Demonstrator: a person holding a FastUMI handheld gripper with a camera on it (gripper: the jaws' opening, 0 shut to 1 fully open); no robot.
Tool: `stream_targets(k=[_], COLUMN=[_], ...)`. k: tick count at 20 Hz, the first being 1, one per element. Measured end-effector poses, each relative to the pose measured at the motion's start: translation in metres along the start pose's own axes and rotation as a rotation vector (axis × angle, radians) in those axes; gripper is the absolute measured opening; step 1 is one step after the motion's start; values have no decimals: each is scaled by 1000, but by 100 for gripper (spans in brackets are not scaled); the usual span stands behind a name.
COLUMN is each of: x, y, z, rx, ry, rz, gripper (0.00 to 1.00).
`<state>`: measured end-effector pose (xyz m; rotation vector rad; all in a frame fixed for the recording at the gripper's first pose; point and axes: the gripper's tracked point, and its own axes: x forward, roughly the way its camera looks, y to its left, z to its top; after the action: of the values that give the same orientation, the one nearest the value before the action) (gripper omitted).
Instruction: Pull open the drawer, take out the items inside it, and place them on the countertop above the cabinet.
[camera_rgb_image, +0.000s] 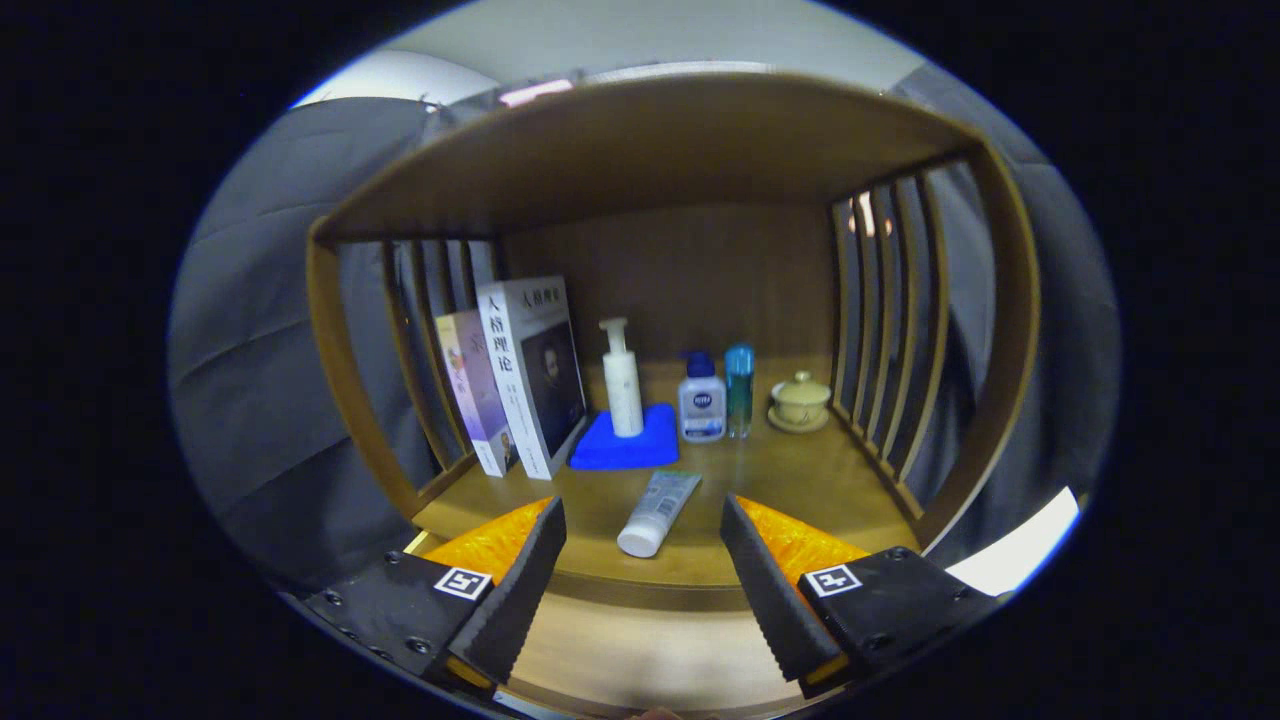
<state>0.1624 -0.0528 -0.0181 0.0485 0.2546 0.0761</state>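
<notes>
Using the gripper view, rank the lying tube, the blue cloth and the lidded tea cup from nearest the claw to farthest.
The claw is open, its fingers apart and holding nothing.
1. Lying tube: on the countertop, its capped end between the fingertips.
2. Blue cloth: just beyond the tube, under the white pump bottle.
3. Lidded tea cup: farthest back, near the slatted side on the right.
</notes>
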Motion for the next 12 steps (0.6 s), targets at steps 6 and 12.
stream_targets(k=[6, 12], x=[-63, -127], y=[9, 14], z=[-36, -54], rx=[1, -58], ry=[-157, -342], rz=[-41, -98], gripper=[98, 98])
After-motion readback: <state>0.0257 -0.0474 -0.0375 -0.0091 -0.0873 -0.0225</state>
